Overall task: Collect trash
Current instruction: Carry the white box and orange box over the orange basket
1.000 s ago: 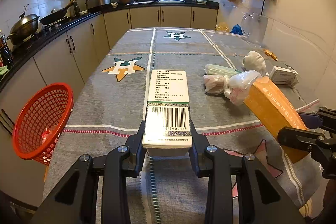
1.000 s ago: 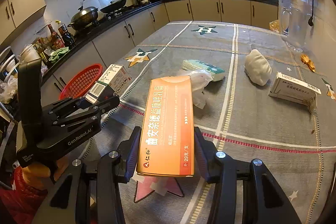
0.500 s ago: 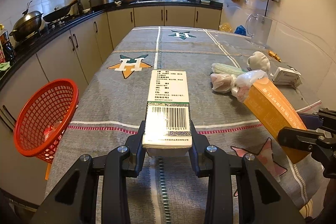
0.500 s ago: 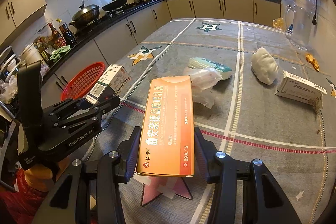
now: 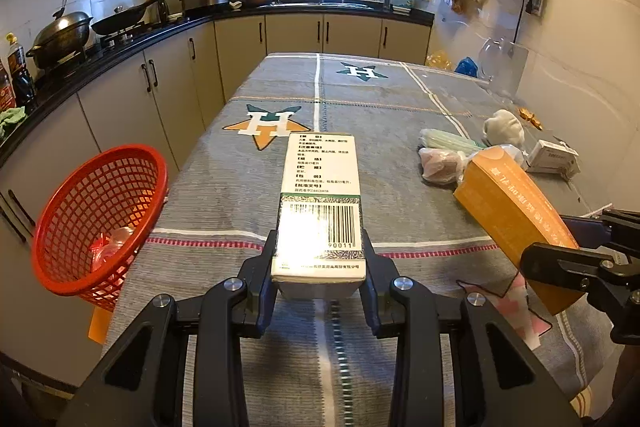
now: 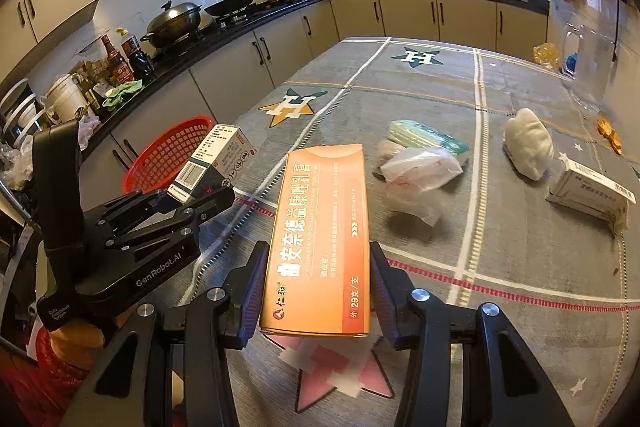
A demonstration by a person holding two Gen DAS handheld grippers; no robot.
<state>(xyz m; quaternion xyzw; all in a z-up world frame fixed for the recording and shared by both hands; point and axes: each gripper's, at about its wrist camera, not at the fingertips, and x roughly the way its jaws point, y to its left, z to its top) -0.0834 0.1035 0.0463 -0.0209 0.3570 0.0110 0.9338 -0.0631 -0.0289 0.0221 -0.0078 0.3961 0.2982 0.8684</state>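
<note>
I am gripping a white box (image 5: 320,203) in my left gripper (image 5: 319,269), jaws clamped on it; my right gripper (image 6: 318,283) is clamping an orange box (image 6: 320,239).

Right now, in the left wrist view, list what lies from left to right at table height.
Red basket → white box held in the left hand-held gripper → orange box → small white box.

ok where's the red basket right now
The red mesh basket hangs off the table's left edge, tilted toward the cabinets, left of the white box in the left wrist view; some clear trash lies inside.
</note>
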